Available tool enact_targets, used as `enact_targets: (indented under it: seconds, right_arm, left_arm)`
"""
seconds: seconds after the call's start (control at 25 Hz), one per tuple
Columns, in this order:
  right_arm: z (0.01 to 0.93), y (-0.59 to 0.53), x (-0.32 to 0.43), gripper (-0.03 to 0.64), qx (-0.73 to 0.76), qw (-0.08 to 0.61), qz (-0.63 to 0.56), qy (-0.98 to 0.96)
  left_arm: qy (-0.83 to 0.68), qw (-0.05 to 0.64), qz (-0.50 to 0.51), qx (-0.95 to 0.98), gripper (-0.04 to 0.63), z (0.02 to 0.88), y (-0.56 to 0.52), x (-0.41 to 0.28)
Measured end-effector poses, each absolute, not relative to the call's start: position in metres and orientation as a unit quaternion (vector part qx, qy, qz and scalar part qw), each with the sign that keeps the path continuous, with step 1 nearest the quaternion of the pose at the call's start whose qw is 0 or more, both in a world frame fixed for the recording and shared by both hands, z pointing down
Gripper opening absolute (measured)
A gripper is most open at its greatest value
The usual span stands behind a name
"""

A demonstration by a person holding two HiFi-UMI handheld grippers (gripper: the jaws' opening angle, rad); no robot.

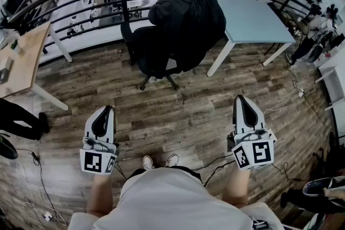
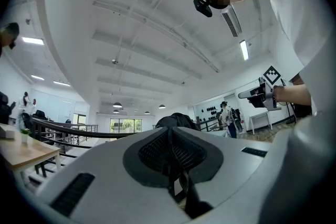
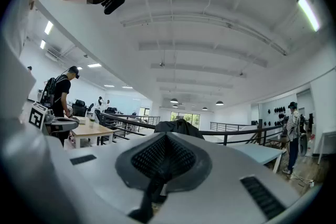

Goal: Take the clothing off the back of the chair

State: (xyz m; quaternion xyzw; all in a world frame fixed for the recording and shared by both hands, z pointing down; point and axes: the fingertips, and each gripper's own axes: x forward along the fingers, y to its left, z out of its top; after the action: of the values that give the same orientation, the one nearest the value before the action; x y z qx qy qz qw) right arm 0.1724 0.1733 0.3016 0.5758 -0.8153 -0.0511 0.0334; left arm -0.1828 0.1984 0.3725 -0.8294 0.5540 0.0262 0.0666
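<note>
On the wood floor (image 1: 183, 116), bulky black clothing (image 1: 188, 21) drapes the chair (image 1: 153, 59) back — left tool (image 1: 105, 109) and right tool (image 1: 241, 98) closed, empty.

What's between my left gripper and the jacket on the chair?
Only bare wood floor, as the head view shows: nothing lies between the left gripper and the chair's base under the black jacket.

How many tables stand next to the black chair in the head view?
2: a wooden table at the left, a blue table right of the chair. Others may be hidden.
</note>
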Motion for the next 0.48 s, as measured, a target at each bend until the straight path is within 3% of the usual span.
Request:
enact_targets:
  seconds: [0.48]
  right_arm:
    - [0.319,0.172,0.185,0.018,0.539,-0.009,-0.007,-0.843]
  left_arm:
    - [0.569,0.067,0.009,-0.820,0.041,0.379,0.207,-0.170]
